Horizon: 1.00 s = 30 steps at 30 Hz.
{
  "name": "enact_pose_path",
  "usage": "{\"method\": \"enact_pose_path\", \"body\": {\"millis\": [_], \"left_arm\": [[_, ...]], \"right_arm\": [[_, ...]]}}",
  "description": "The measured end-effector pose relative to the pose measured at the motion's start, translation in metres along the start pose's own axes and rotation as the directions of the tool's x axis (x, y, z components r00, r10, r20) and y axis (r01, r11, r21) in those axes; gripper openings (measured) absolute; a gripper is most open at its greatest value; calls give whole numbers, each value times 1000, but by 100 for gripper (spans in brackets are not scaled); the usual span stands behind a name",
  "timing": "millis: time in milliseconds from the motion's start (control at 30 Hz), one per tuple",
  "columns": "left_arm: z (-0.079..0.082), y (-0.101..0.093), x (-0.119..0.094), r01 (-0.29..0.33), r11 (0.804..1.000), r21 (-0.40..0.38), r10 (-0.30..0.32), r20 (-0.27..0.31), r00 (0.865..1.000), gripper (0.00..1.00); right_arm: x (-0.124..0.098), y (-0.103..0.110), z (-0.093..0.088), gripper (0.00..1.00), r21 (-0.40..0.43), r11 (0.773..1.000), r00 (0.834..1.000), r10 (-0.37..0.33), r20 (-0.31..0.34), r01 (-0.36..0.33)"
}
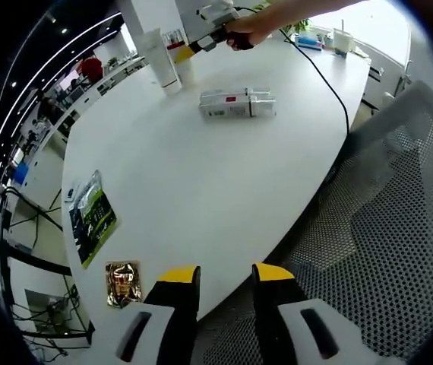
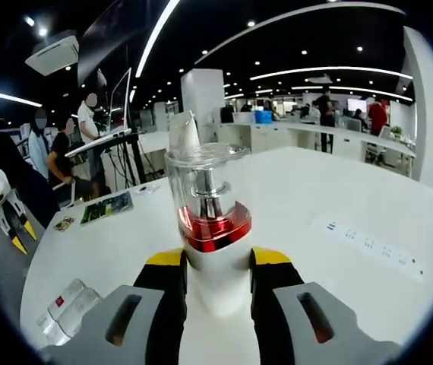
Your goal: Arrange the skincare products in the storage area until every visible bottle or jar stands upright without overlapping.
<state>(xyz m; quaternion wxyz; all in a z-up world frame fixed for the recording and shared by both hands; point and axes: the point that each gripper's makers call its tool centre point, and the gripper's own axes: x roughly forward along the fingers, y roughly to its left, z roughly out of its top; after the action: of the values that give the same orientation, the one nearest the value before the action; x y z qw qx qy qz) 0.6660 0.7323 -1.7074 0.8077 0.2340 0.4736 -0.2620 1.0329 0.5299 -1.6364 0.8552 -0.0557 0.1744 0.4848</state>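
Right hand-held gripper [image 2: 216, 262] stands upright on the table [image 2: 368, 198], clamping a bottle [image 2: 209, 220]; left hand-held gripper [image 1: 226, 275] hovers open, empty.

left gripper [image 1: 225, 275]: bare table [image 1: 201, 182] ahead | obstacles far ahead: lying bottles [image 1: 237, 103], upright tube [image 1: 162, 61] | foil packets [image 1: 91, 214] left | chair [image 1: 399, 228] right

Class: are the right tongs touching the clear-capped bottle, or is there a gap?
Touching. In the right gripper view, the right tongs press both yellow-tipped jaws against the white body of the clear-capped bottle, with no gap on either side.
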Motion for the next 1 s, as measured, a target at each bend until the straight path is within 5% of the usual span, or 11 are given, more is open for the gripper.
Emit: {"method": "enact_pose_path", "body": {"millis": [300,367,500,633,1000], "left_arm": [[-2,0,1,1,1000,-4,-1,-12,1000,28],[0,0,0,1,1000,-5,-1,-4,1000,28],[0,1,0,-2,1000,-8,2,-2,1000,28],[7,3,-2,-11,999,-31,12,37,999,28],[12,-2,-2,2,1000,-18,-1,54,999,28]], "right_arm": [[1,-1,-1,29,6,1000,1000,-7,-20,7],[-4,-3,-7,34,72,997,998,-33,-49,37],[-21,-3,-11,42,145,985,995,-98,-9,98],[-47,24,-19,32,336,938,994,-105,36,87],[-104,88,-28,40,401,910,986,-145,76,103]]}}
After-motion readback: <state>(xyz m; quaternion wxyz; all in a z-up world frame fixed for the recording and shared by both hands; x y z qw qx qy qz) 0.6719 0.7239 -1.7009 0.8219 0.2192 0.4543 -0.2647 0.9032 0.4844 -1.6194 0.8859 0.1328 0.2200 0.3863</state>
